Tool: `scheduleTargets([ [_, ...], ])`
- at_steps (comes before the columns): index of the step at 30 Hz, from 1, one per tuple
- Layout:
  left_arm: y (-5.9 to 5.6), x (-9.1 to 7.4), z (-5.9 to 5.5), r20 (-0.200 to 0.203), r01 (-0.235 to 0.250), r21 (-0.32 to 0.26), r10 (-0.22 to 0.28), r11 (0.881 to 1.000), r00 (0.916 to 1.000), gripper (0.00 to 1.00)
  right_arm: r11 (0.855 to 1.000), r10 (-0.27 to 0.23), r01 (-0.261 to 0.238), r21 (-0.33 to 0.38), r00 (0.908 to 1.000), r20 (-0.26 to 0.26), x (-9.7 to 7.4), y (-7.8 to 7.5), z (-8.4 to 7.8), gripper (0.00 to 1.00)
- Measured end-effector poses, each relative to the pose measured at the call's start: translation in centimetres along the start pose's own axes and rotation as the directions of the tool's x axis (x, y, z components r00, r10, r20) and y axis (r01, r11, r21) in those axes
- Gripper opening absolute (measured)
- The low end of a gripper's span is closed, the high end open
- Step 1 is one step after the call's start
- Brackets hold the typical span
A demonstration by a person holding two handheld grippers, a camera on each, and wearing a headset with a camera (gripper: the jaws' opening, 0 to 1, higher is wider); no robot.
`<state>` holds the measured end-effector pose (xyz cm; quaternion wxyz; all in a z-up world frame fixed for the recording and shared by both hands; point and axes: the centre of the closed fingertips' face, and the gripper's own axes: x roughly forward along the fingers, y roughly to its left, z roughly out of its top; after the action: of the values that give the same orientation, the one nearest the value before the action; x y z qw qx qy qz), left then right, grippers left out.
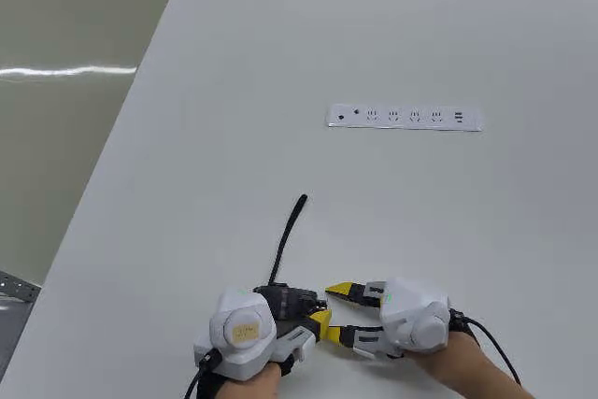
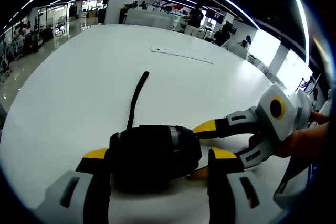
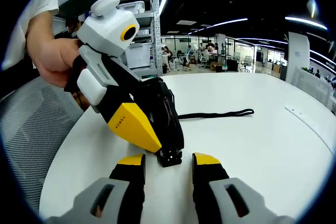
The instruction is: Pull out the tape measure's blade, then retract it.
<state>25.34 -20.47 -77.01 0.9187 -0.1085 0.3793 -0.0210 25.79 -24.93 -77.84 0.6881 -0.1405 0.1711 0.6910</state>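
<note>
Near the front edge of the white table (image 1: 392,212), close to the person: a black tape measure (image 2: 152,148), pinched across its case by the left hand-held gripper (image 2: 159,155), one yellow-tipped jaw pressed against either side. Tilted in the right gripper view, with one narrow end of the case pointing down toward the table. Trailing from the case across the table, away from the person: a black wrist strap (image 1: 288,235), lying flat and almost straight. Facing the case from the right: the right hand-held gripper (image 3: 169,160), jaws parted, holding nothing, with that low end of the case set in the gap between the two yellow tips. Hard to say whether touching it or not; seemingly a sliver of clearance on each side. Wrapped around the white bodies of the two tools: the left hand (image 3: 55,56) and the right hand (image 2: 299,140), both bare. Farther back on the table, well apart from all this: a white power strip (image 1: 404,118), lying flat. Beside the table in the right gripper view: a grey mesh chair (image 3: 26,145).
</note>
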Motion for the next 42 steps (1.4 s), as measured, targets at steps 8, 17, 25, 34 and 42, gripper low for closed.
scheduleTargets([
  [8,-0.2,-0.1,-0.2,-0.007,0.022,0.023,-0.022,0.999,0.9997,0.72,1.000,-0.016,0.016,0.005,0.9999,0.003,-0.3,-0.2,0.2,0.37],
  [17,-0.3,-0.3,-0.1,-0.006,0.042,0.053,-0.042,0.998,0.9991,0.73,0.999,-0.040,0.040,0.012,0.9992,0.007,-1.3,-0.2,0.7,0.37],
  [25,0.0,-0.4,0.2,-0.002,0.067,0.062,-0.067,0.996,0.9978,0.74,0.997,-0.072,0.072,0.034,0.9972,0.017,-2.4,-0.2,0.8,0.37],
  [34,0.2,-1.0,0.3,-0.003,0.102,0.086,-0.102,0.991,0.9948,0.74,0.994,-0.094,0.092,0.057,0.9954,0.018,-3.3,0.4,0.8,0.38],
  [42,0.5,-1.3,0.6,0.013,0.126,0.101,-0.128,0.987,0.9916,0.74,0.990,-0.121,0.119,0.078,0.9925,0.019,-4.2,0.5,0.5,0.39],
])
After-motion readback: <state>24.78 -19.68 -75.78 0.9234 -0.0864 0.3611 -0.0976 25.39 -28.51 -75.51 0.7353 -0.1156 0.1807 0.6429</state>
